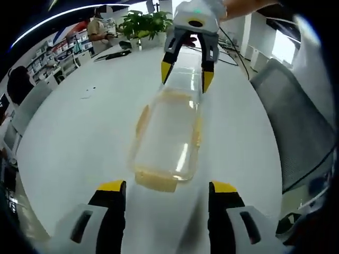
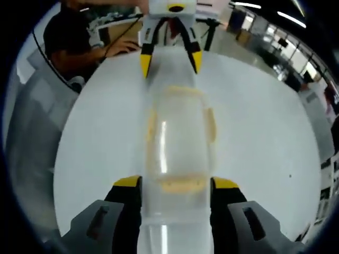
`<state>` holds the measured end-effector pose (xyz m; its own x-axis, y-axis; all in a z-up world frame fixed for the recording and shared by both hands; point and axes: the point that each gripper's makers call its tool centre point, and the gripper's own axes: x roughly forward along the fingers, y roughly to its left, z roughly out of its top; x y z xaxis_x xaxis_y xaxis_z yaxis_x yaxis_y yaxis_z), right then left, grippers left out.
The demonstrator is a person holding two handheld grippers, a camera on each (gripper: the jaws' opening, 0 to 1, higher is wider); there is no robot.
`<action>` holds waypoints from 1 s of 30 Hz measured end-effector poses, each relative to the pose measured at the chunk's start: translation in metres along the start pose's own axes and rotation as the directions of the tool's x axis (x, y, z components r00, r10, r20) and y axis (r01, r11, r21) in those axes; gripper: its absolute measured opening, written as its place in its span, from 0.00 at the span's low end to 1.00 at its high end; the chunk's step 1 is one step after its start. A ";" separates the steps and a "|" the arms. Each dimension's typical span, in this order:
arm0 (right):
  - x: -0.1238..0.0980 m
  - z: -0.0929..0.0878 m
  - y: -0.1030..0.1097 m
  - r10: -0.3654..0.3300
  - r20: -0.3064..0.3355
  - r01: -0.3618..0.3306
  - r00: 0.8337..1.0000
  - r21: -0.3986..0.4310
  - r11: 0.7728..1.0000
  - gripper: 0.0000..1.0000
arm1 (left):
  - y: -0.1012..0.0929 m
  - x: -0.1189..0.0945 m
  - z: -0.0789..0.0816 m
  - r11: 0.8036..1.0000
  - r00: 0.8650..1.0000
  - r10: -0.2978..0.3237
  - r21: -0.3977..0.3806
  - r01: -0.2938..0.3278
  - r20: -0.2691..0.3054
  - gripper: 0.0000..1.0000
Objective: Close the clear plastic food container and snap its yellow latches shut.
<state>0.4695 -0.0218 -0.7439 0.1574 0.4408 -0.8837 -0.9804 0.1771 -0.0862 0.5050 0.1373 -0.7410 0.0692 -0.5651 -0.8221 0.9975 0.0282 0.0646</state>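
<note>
A clear plastic food container (image 1: pixel 167 140) with yellow latches (image 1: pixel 142 119) lies lengthwise on the white table (image 1: pixel 79 137). Its clear lid (image 2: pixel 175 217) stretches from the far end toward my right gripper. My left gripper (image 1: pixel 167 186) is open, with its yellow fingertips (image 1: pixel 111 185) just short of the container's near end latch (image 1: pixel 156 182). My right gripper (image 1: pixel 187 74) straddles the lid from the opposite end, both fingers against its edges. In the right gripper view the container (image 2: pixel 177 137) runs from my right gripper (image 2: pixel 176 183) up to the left gripper (image 2: pixel 170 61).
A potted plant (image 1: pixel 145 24) and dark items stand at the table's far edge. A grey chair (image 1: pixel 296 121) is on the right of the left gripper view. A seated person (image 2: pixel 69 39) and another chair (image 2: pixel 32 132) are beside the table.
</note>
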 end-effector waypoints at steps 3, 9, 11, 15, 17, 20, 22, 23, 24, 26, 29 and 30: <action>0.002 -0.001 0.000 0.007 -0.007 -0.007 1.000 0.001 1.000 0.49 | 0.000 0.003 -0.001 1.000 1.000 -0.016 0.014 0.016 -0.001 0.59; 0.009 -0.005 -0.001 0.018 -0.024 -0.018 1.000 -0.006 1.000 0.49 | 0.002 0.011 -0.004 0.998 0.999 -0.045 0.038 0.045 -0.015 0.57; 0.010 -0.006 -0.002 0.016 -0.029 -0.016 0.999 -0.007 1.000 0.48 | 0.003 0.013 -0.007 0.997 0.998 -0.050 0.049 0.052 -0.024 0.56; 0.014 -0.008 -0.001 0.015 -0.051 -0.016 0.999 -0.018 1.000 0.48 | 0.007 0.017 -0.011 0.996 0.998 -0.061 0.059 0.063 -0.033 0.53; 0.015 -0.010 0.000 0.024 -0.062 -0.025 0.998 -0.016 1.000 0.48 | 0.007 0.018 -0.012 0.996 0.997 -0.069 0.059 0.071 -0.033 0.52; 0.018 -0.013 -0.002 0.029 -0.071 -0.030 0.997 -0.015 0.999 0.48 | 0.007 0.019 -0.012 0.995 0.997 -0.073 0.070 0.075 -0.038 0.52; 0.020 -0.015 -0.001 0.032 -0.078 -0.032 0.996 -0.010 0.999 0.48 | 0.006 0.020 -0.012 0.994 0.996 -0.075 0.074 0.078 -0.039 0.52; 0.021 -0.015 -0.001 0.032 -0.079 -0.033 0.996 -0.009 0.999 0.48 | 0.005 0.021 -0.012 0.994 0.996 -0.084 0.070 0.086 -0.039 0.51; 0.022 -0.016 -0.001 0.035 -0.083 -0.035 0.996 -0.006 0.999 0.48 | 0.004 0.022 -0.012 0.994 0.996 -0.085 0.070 0.087 -0.038 0.51; 0.024 -0.018 -0.001 0.038 -0.092 -0.038 0.995 -0.002 0.999 0.48 | 0.003 0.024 -0.014 0.993 0.995 -0.091 0.073 0.094 -0.045 0.51; 0.025 -0.019 -0.001 0.042 -0.094 -0.042 0.995 0.005 0.999 0.47 | 0.001 0.025 -0.015 0.992 0.994 -0.098 0.072 0.101 -0.048 0.51; 0.026 -0.019 -0.001 0.044 -0.095 -0.043 0.994 0.007 0.999 0.47 | 0.001 0.026 -0.015 0.992 0.994 -0.098 0.070 0.101 -0.049 0.51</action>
<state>0.4725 -0.0277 -0.7756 0.1024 0.3621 -0.9265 -0.9854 0.1641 -0.0448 0.5077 0.1350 -0.7712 -0.0286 -0.5243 -0.8510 0.9960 -0.0870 0.0202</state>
